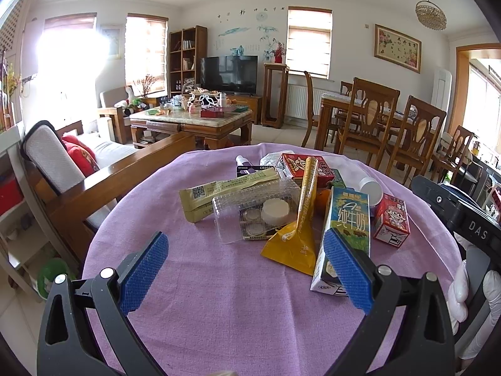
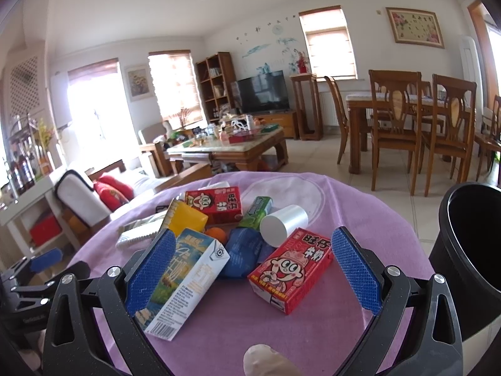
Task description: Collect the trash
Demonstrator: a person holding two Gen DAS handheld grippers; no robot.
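A pile of trash lies on a round table with a purple cloth (image 1: 219,297). It holds a clear plastic tray (image 1: 250,213), a yellow wrapper (image 1: 297,244), a blue-green milk carton (image 1: 347,222) (image 2: 188,279), a red drink carton (image 1: 391,219) (image 2: 291,266), a second red carton (image 2: 216,205), a white cylinder (image 2: 283,224) and a blue wrapper (image 2: 244,253). My left gripper (image 1: 247,266) is open above the cloth, just short of the pile. My right gripper (image 2: 250,269) is open, its fingers either side of the milk carton and red carton. A black bin (image 2: 469,250) stands right of the table.
A wooden sofa with red cushions (image 1: 78,156) stands left of the table. A cluttered coffee table (image 1: 191,119) and a TV (image 1: 230,73) are behind. A dining table with wooden chairs (image 1: 375,116) stands at the right. The right gripper's body (image 1: 463,219) shows at the left view's edge.
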